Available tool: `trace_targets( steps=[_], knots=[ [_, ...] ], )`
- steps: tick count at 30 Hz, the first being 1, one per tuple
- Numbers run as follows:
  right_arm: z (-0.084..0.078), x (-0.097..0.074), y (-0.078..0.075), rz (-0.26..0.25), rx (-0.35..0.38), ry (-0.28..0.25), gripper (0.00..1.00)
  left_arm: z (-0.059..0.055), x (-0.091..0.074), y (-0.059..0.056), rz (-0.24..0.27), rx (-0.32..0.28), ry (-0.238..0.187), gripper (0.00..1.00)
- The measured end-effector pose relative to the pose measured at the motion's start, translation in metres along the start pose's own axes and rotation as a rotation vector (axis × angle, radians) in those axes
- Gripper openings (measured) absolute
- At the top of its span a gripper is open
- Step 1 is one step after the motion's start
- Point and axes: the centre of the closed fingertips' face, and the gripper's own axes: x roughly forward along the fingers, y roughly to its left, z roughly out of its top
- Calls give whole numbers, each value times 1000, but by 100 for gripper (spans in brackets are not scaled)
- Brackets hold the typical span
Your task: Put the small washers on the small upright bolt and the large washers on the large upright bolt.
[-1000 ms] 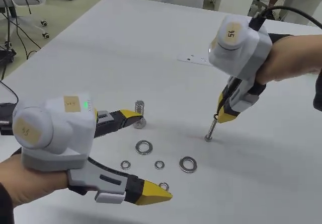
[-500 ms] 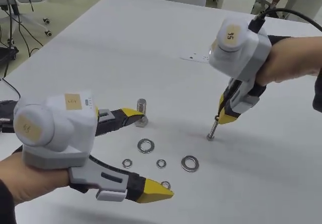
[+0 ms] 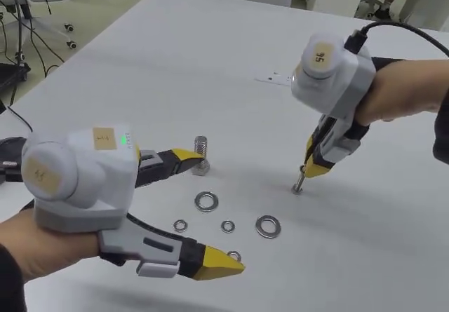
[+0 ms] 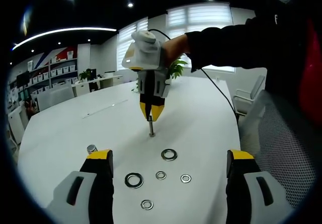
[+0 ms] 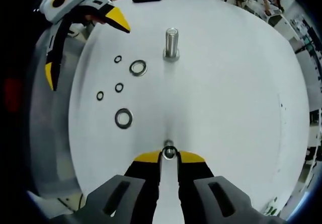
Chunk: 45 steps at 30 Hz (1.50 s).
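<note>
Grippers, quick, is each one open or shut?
Left gripper: open, holding nothing.
Right gripper: shut on the small bolt.

My right gripper (image 3: 317, 170) has sunk lower along the small bolt (image 3: 299, 183). Less of the shank now shows between its yellow tips and the table (image 3: 210, 59), and the bolt leans a little less than a second ago. The green light (image 3: 124, 141) on my left gripper (image 3: 220, 213) is lit again after going dark half a second back. My head camera has drifted slightly.
</note>
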Motion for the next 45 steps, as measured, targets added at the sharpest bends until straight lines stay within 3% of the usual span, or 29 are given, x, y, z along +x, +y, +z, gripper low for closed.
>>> trace_targets(
  steps=[19, 32, 45],
  knots=[
    [-4, 30, -1, 6, 38, -7, 13, -2, -2, 0, 1, -6, 11, 92],
    [-5, 36, 4, -1, 39, 0, 14, -2, -1, 1, 1, -11, 11, 91],
    [-7, 38, 0, 3, 46, 0, 14, -2, 1, 0, -4, -12, 13, 91]
  ],
)
